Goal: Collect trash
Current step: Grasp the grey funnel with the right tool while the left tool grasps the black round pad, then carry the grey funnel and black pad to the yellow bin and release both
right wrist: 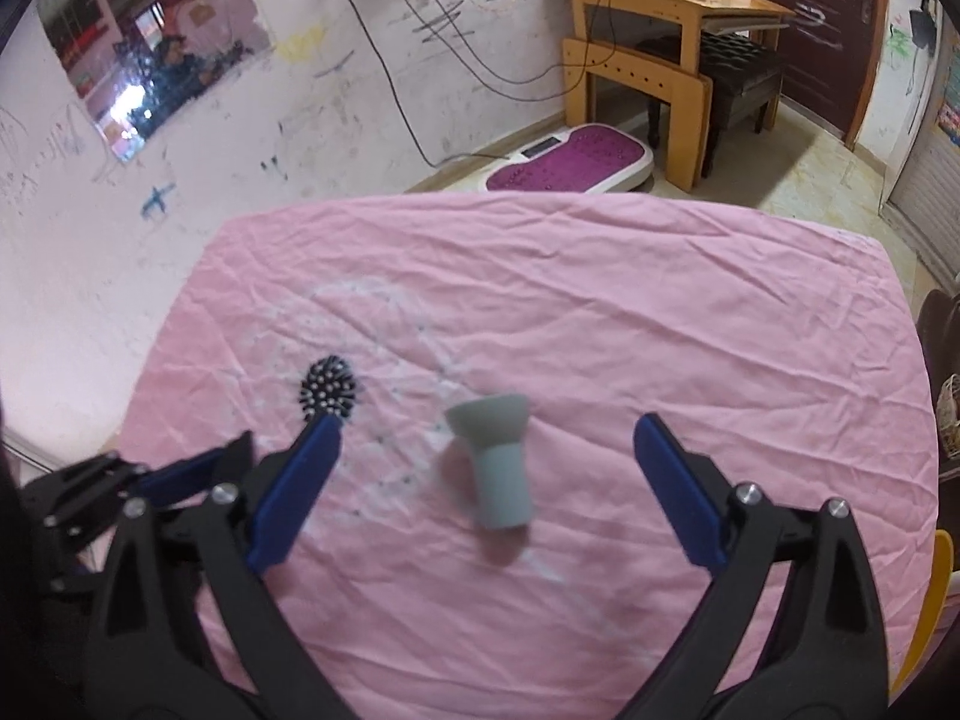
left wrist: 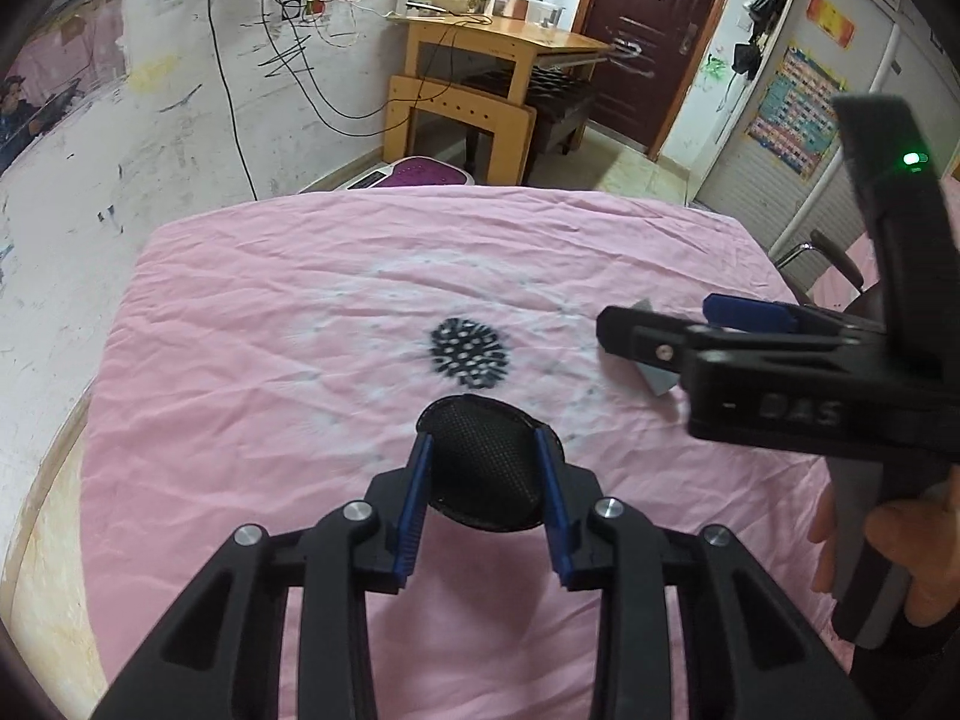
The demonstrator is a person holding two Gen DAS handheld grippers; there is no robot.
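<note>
Clamping a stiff, light black mesh dome [left wrist: 483, 465], left gripper [left wrist: 485, 492] holds its sides; right gripper [right wrist: 486, 480] gapes around grey rubbery funnel [right wrist: 495, 459].

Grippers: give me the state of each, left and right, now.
Left gripper: closed on the black mesh disc.
Right gripper: open, holding nothing; the grey funnel-shaped piece lies on the pink cloth between its fingers.

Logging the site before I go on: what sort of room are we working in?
Probably a lived-in room of a home: a table under a wrinkled pink cloth, a scribbled white wall with trailing cables, a wooden desk with a dark stool beside a brown door.
</note>
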